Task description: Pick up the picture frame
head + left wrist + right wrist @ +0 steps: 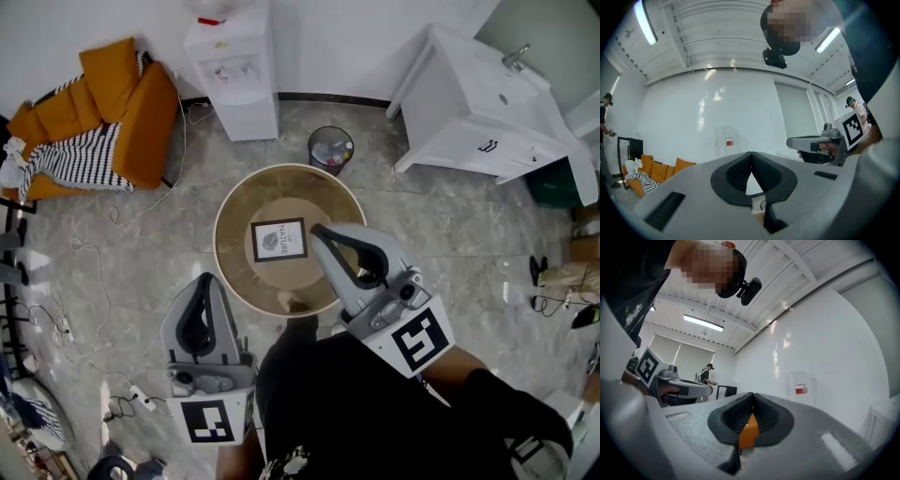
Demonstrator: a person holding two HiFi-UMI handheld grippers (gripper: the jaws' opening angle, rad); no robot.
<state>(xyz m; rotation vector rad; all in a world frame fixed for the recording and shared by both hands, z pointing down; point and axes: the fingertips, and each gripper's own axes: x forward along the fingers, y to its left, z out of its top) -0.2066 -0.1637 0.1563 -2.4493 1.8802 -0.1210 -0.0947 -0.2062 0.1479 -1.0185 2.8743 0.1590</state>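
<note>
Grey marbled floor spreads under a bare white room, with an orange sofa (112, 112) and its striped throw pushed into the far left corner and loose cables trailing beside it. Nearer, the person's left tool (207, 279) is held out level, its dark jaws pressed together with nothing between them. A white water dispenser (234, 66) stands against the back wall.

At centre sits a round brown counter (232, 272), and the picture frame (279, 240) lies flat, face up, in the middle of it: a dark border around a white print. A small waste bin (330, 147) stands on the floor just behind the counter.

The right tool (319, 230) reaches in from the person's side, jaws likewise closed on nothing. From above, its tip sits by the frame's right edge, though both tools point across the room towards the wall, not down, so it looks to be above the frame and not touching. A white sink cabinet (487, 112) fills the far right.

The frame looks light and rigid, probably with a smooth, breakable front that would slip under a pinch. The dark border on the near or right side seems the safest hold. Lying flat, it would need opened jaws and one of them worked under the rim.
</note>
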